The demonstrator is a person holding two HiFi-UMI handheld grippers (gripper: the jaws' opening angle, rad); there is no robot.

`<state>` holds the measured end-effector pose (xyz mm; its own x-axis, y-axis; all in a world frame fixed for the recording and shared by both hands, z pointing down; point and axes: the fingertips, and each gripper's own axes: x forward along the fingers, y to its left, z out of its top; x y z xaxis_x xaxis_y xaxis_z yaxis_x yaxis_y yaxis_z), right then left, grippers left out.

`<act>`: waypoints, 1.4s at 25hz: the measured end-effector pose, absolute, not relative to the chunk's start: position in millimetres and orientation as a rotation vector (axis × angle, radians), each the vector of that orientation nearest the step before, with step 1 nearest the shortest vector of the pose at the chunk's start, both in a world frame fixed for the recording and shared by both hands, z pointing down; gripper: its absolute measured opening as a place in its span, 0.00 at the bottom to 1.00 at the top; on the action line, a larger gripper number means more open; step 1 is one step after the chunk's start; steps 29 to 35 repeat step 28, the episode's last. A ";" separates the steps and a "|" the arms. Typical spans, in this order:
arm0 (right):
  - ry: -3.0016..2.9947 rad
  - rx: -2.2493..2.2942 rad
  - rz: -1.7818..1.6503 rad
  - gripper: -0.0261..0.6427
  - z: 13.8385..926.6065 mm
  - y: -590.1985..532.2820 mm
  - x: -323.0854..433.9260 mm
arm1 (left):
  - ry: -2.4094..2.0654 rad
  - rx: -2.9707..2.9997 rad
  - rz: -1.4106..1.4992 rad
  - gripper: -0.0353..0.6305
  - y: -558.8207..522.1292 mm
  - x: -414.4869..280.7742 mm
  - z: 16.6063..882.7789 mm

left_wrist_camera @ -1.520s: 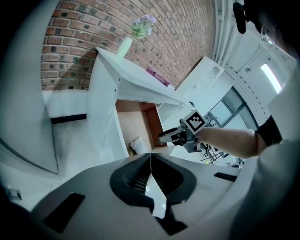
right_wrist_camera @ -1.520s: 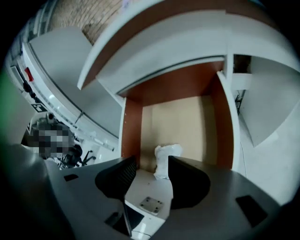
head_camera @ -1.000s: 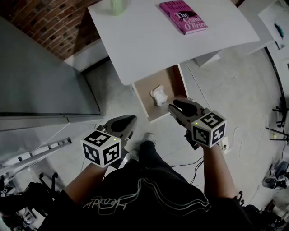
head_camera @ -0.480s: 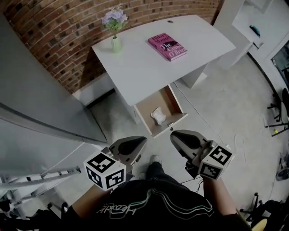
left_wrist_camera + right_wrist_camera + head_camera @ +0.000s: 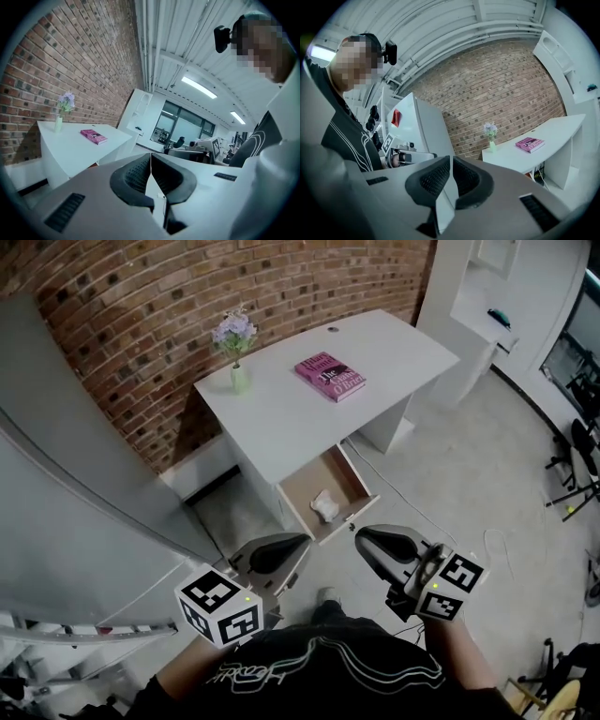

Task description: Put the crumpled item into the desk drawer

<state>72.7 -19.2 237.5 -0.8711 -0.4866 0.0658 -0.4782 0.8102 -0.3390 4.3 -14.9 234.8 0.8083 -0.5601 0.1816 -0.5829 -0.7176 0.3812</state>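
Note:
The crumpled white item (image 5: 325, 505) lies inside the open drawer (image 5: 302, 486) under the white desk (image 5: 309, 418). Both grippers hang near the person's body, well short of the drawer and apart from it. My left gripper (image 5: 298, 541) has its dark jaws pressed together with nothing between them, as the left gripper view (image 5: 150, 155) shows. My right gripper (image 5: 362, 535) is likewise shut and empty, tips meeting in the right gripper view (image 5: 451, 158). Neither gripper touches the item.
On the desk lie a pink book (image 5: 329, 376) and a small vase of purple flowers (image 5: 235, 345). A brick wall (image 5: 141, 306) runs behind it. A large grey cabinet (image 5: 75, 512) stands at the left, white shelving (image 5: 487, 324) at the right, cables on the floor.
Both grippers have risen and drawn back from the drawer toward the person. The right jaws have closed. The crumpled item stays in the open drawer, now farther below.

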 end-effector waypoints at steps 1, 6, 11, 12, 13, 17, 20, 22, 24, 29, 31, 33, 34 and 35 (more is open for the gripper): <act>2.968 -0.797 -0.537 0.12 235.5 -16.5 73.2 | -0.846 2.579 0.070 0.09 -11.7 6.0 232.1; 2.971 -0.809 -0.516 0.12 227.8 -6.6 75.7 | -0.828 2.613 0.064 0.09 -2.7 11.8 219.7; 2.976 -0.812 -0.499 0.12 220.2 -2.7 75.4 | -0.824 2.636 0.052 0.09 -0.3 11.1 211.7; 2.977 -0.812 -0.496 0.12 218.7 -2.1 74.8 | -0.824 2.638 0.049 0.09 0.3 10.2 210.8; 2.978 -0.810 -0.492 0.12 217.2 -1.5 73.9 | -0.825 2.639 0.046 0.09 0.8 9.2 209.7; 2.989 -0.800 -0.474 0.12 213.0 1.9 69.2 | -0.828 2.643 0.034 0.09 2.5 5.5 206.5; 2.997 -0.807 -0.470 0.12 213.8 3.7 67.1 | -0.827 2.646 0.025 0.09 3.0 2.5 206.0; 2.995 -0.814 -0.472 0.12 214.7 5.4 66.6 | -0.828 2.644 0.021 0.09 4.2 0.3 206.8; 2.994 -0.819 -0.467 0.12 214.2 7.1 65.1 | -0.831 2.642 0.023 0.09 6.0 -1.8 206.2; 2.992 -0.819 -0.458 0.12 211.7 9.9 60.8 | -0.828 2.648 0.019 0.09 9.2 -5.0 203.7; 2.992 -0.819 -0.458 0.12 211.7 9.9 60.8 | -0.828 2.648 0.019 0.09 9.2 -5.0 203.7; 2.992 -0.819 -0.458 0.12 211.7 9.9 60.8 | -0.828 2.648 0.019 0.09 9.2 -5.0 203.7; 2.992 -0.819 -0.458 0.12 211.7 9.9 60.8 | -0.828 2.648 0.019 0.09 9.2 -5.0 203.7; 2.992 -0.819 -0.458 0.12 211.7 9.9 60.8 | -0.828 2.648 0.019 0.09 9.2 -5.0 203.7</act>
